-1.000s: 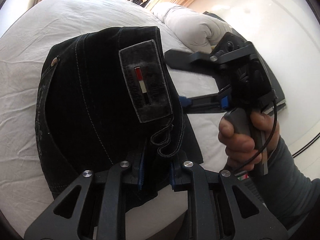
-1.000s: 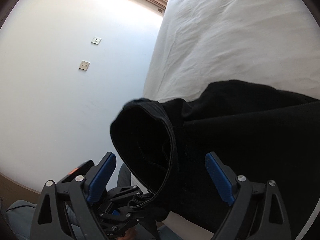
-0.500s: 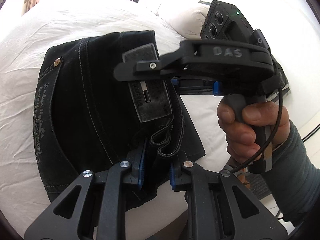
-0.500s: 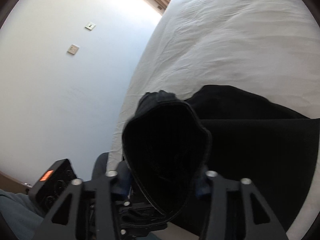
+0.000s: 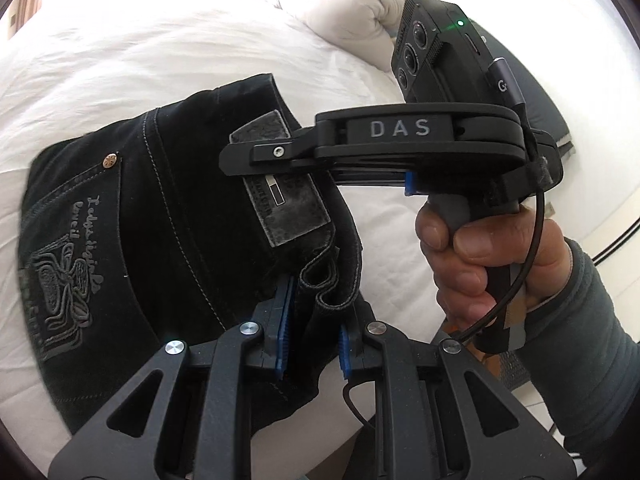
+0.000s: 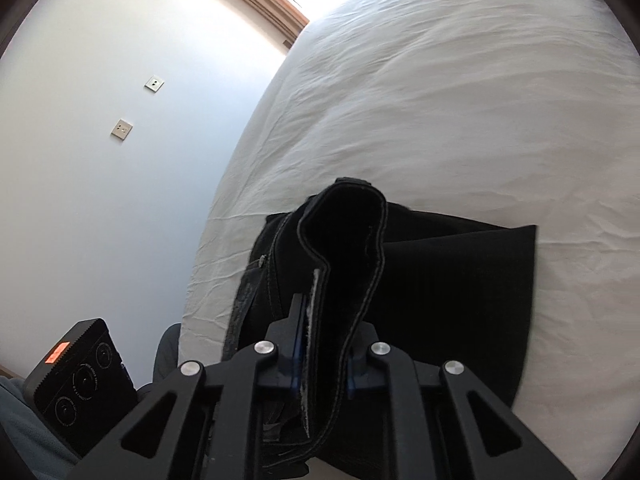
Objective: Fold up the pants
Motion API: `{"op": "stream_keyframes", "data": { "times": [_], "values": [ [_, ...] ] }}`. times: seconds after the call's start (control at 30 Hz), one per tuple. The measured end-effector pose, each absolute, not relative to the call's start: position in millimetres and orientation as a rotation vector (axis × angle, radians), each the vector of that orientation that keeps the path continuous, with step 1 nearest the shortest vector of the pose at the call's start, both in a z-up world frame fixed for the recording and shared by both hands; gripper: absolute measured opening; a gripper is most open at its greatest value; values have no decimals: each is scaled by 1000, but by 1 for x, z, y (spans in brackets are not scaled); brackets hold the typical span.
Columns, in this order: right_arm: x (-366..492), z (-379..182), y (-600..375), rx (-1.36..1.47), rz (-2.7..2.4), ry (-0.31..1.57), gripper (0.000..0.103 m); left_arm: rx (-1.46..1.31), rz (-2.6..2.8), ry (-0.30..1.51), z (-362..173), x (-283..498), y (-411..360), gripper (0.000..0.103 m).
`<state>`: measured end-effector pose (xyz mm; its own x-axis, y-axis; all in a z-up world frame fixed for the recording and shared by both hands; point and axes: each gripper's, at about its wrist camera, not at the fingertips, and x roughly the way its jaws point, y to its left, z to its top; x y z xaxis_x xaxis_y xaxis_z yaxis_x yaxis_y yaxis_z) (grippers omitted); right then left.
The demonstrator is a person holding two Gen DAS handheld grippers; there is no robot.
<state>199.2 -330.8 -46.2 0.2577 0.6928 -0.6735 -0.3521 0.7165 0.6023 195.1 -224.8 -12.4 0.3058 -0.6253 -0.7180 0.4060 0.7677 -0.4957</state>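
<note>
Pants [image 5: 168, 216] part-folded near the bed [image 5: 120, 52] edge. Left tongs [image 5: 312, 336] clamp the waistband; right tongs [image 6: 322, 350] closing on fabric. Final fold remains.

L claw [image 5: 312, 332] clamped on pants waistband [image 5: 328, 280]. R claw [image 6: 322, 356] closing, pants cuff [image 6: 344, 248] between pads; hand [image 5: 480, 256] wrapped round its grip, grey sleeve [image 5: 580, 344].

"DAS" on right gripper [image 5: 248, 160] body; "G" on its cable plug [image 5: 505, 80]; pants [image 5: 160, 220] pocket script illegible.
</note>
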Motion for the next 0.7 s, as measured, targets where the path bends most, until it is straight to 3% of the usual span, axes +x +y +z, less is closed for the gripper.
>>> {"op": "stream_keyframes", "data": {
  "times": [0.5, 0.6, 0.63, 0.7],
  "values": [
    [226, -99, -386, 407, 650, 1159, 17, -161, -664, 1122, -47, 217, -287, 17],
    [230, -113, -395, 474, 649, 1176, 22, -205, -690, 1143, -44, 214, -287, 33],
    [230, -115, -400, 516, 655, 1177, 24, -214, -703, 1159, -42, 212, -284, 49],
    [226, -109, -407, 525, 639, 1152, 40, -246, -719, 1151, -26, 201, -273, 66]
  ]
}}
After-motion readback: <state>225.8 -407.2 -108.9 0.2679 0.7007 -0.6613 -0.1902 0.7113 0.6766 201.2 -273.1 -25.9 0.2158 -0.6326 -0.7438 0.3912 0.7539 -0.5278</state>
